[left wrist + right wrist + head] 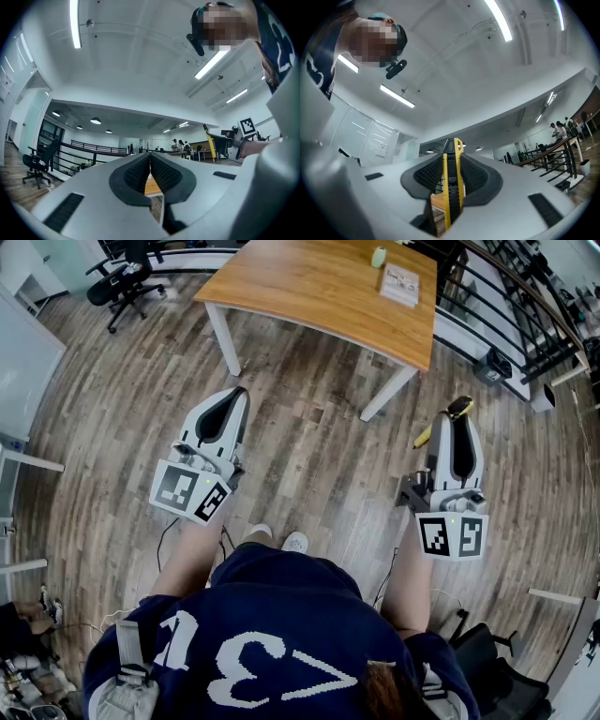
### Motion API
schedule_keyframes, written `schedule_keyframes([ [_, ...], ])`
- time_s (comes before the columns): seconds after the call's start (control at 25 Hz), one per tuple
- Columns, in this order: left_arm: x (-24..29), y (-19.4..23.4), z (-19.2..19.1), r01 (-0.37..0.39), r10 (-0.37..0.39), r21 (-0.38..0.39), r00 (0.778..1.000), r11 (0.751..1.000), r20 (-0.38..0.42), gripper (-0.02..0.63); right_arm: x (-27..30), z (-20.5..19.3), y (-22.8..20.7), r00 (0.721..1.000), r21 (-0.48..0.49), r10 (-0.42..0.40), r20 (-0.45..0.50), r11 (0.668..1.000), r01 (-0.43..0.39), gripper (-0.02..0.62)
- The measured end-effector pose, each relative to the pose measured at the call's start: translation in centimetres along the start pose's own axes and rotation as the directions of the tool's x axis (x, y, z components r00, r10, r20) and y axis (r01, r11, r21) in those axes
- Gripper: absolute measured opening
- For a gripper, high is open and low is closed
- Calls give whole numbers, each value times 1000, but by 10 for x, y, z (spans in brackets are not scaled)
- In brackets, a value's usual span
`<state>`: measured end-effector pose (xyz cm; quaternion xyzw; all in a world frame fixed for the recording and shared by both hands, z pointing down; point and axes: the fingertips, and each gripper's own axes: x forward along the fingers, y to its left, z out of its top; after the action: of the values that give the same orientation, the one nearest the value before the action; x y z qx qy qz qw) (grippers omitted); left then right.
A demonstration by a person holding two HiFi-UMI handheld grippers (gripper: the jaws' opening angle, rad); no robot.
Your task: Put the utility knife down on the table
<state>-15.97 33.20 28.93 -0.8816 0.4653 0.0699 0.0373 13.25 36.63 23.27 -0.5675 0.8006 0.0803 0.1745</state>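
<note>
A yellow and black utility knife point(452, 187) stands lengthwise between the ribbed pads of my right gripper point(453, 177), which is shut on it. In the head view its yellow tip point(459, 407) sticks out past the jaws and its tail point(423, 436) pokes out at the left side of the right gripper point(457, 432). My left gripper point(228, 416) is held out over the wood floor with its jaws together and nothing between them; its pads point(136, 174) meet in the left gripper view. The wooden table point(309, 287) stands ahead of both grippers.
A small pale green item point(379, 257) and a booklet point(401, 284) lie near the table's far right corner. A black office chair point(125, 282) stands at the upper left, a black railing point(506, 296) at the right. My feet point(277, 538) are on the plank floor.
</note>
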Motion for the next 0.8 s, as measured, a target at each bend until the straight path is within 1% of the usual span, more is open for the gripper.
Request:
schedule_keyframes([
  [0.32,-7,-13,4,-3,3,5,1000,1000,6,17,-15,7,2,1000,37,10,18,999,-11,124],
  [0.52,-6,-12,-1,1,-1,3,1000,1000,-11,17,-13,2,3,1000,51,14,13,999,-15,124],
  [0.64,7,-6,-7,4,-4,-5,1000,1000,-19,17,-4,-4,-4,1000,51,12,3,999,-12,124],
  [0.8,36,10,-16,13,-13,-15,1000,1000,-19,17,19,-15,-17,1000,44,3,-10,999,-2,124],
])
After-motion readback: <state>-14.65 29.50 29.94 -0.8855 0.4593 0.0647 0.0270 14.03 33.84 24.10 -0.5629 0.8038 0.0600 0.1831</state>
